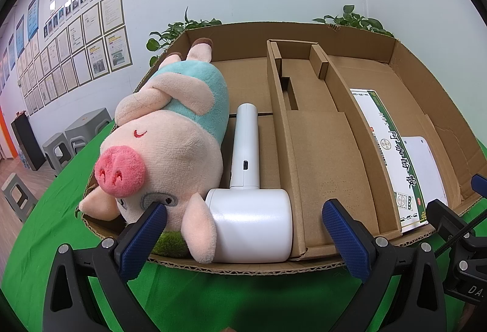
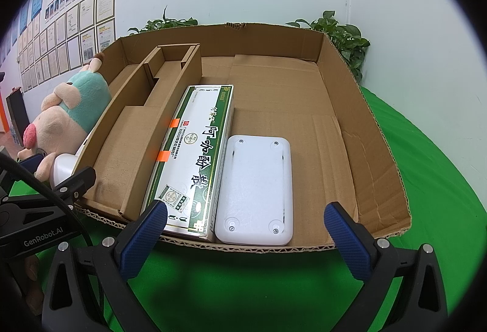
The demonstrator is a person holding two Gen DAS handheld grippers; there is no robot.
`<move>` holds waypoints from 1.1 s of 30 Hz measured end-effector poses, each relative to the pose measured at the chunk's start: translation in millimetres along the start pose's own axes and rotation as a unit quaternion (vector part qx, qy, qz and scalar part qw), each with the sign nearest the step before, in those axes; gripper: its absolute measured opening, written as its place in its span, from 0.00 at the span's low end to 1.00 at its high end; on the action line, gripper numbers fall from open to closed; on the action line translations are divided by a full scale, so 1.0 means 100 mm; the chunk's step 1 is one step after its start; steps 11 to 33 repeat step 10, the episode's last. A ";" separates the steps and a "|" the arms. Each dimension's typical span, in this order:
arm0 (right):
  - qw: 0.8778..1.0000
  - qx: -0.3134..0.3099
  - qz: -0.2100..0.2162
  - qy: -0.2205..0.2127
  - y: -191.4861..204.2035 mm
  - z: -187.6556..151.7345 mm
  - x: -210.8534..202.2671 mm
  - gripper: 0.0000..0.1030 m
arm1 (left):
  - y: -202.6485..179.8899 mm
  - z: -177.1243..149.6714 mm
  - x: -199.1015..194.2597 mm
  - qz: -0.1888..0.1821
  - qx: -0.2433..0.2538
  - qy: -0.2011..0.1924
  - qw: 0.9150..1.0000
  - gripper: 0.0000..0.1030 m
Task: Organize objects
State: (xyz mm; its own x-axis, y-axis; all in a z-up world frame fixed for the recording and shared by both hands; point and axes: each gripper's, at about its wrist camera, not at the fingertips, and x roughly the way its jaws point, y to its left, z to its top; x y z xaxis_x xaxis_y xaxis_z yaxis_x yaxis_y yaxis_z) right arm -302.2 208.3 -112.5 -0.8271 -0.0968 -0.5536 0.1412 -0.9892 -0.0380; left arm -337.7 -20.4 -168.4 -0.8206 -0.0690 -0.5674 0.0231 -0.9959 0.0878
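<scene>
A shallow cardboard tray (image 1: 304, 36) (image 2: 377, 131) sits on the green cloth. In its left section lie a plush pig (image 1: 170, 134) (image 2: 73, 106) in a teal shirt and a white hammer-shaped device (image 1: 248, 210). Right of the cardboard divider (image 1: 319, 149) (image 2: 127, 134) lie a green-and-white box (image 1: 392, 158) (image 2: 197, 155) and a flat white case (image 1: 426, 170) (image 2: 255, 188), side by side. My left gripper (image 1: 245, 237) is open just in front of the white device. Also open, my right gripper (image 2: 246, 237) hovers before the box and case. Neither holds anything.
Green cloth (image 2: 441, 179) covers the table around the tray. Potted plants (image 2: 344, 33) (image 1: 173, 30) stand behind the tray against the wall. Grey stools (image 1: 76, 134) stand on the floor at the far left. The tray's right section has bare cardboard floor (image 2: 289, 94).
</scene>
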 end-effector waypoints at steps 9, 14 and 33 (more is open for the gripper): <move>1.000 0.000 0.000 0.000 0.00 0.00 0.00 1.00 | -0.02 0.00 0.01 0.002 0.000 0.000 1.000 1.00; 1.000 0.000 0.000 0.000 0.00 0.00 0.00 1.00 | -0.02 0.00 0.01 0.002 0.000 0.000 1.000 1.00; 1.000 0.000 0.000 0.000 0.00 0.00 0.00 1.00 | -0.02 0.00 0.01 0.002 0.000 0.000 1.000 1.00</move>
